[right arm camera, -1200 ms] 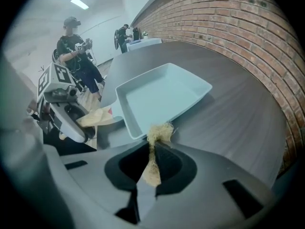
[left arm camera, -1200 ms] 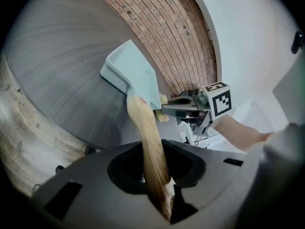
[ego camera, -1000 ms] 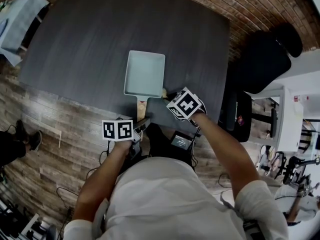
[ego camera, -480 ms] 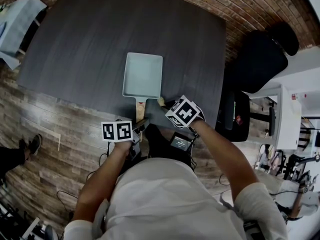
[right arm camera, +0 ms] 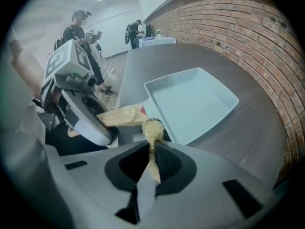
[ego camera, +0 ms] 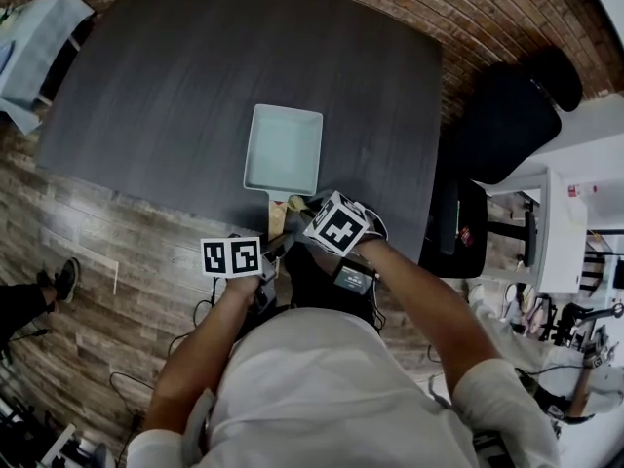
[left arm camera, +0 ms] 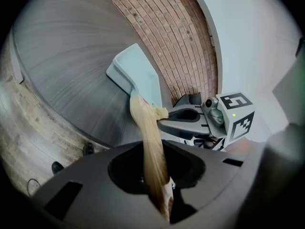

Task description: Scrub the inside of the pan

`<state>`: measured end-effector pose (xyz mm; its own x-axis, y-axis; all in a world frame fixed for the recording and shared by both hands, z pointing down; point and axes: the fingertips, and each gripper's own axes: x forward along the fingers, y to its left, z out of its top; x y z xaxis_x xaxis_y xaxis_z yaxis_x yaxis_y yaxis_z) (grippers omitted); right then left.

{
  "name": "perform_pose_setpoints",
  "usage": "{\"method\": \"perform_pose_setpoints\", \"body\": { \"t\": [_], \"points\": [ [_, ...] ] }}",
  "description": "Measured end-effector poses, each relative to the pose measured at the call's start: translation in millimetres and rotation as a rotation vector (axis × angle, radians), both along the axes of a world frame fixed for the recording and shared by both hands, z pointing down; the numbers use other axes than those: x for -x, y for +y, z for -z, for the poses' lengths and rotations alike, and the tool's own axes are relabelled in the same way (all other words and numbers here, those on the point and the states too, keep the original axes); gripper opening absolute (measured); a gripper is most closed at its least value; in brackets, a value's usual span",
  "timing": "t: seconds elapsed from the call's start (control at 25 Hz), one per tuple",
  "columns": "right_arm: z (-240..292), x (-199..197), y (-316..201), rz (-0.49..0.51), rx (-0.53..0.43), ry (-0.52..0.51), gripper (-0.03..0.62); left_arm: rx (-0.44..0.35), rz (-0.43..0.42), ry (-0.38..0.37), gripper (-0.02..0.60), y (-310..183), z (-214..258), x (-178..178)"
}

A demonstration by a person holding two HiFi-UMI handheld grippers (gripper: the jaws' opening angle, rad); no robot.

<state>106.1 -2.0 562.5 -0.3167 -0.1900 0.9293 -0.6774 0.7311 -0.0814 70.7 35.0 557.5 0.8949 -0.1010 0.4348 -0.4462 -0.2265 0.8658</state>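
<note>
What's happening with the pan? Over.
Left hand-held gripper shut on pan handle. Right hand-held gripper shut on sponge, at pan near rim. Pan empty.

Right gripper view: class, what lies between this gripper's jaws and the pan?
A yellow scrubbing pad, pinched in the right gripper, sticks out toward the near rim of the pan, as the right gripper view shows.

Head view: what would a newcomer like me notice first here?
The pale blue rectangular pan stands out on the dark table, near its front edge. Just below it, the left gripper clamps the pan's wooden handle, while the right gripper pinches a yellowish scrubber beside the pan's near corner.
</note>
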Motion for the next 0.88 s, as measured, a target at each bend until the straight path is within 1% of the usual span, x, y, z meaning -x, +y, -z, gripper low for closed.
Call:
{"method": "perform_pose_setpoints", "body": {
  "t": [0.16,0.4,0.52,0.6,0.68,0.88],
  "points": [
    [-1.3,-14.0,-5.4,-0.071,0.001,-0.003,0.041,0.005,-0.015,0.008,0.077,4.5,0.0,2.5],
    [-2.1,-32.4,2.9,-0.069,0.012,0.043,0.040,0.001,-0.035,0.022,0.077,7.0,0.3,10.5],
    [-2.3,-51.0,5.6,-0.082,0.009,0.078,0.040,0.000,-0.055,0.030,0.077,8.0,1.4,17.7],
    [0.0,-68.1,3.4,-0.126,0.004,0.085,0.038,0.002,-0.084,0.042,0.077,11.8,2.0,24.5],
    [4.7,-83.6,-1.6,-0.171,0.008,0.079,0.038,0.000,-0.131,0.056,0.077,16.1,2.8,32.9],
    [16.0,-111.2,-17.6,-0.204,0.011,0.081,0.038,-0.008,-0.263,0.060,0.077,25.6,3.2,53.3]
  ]
}}
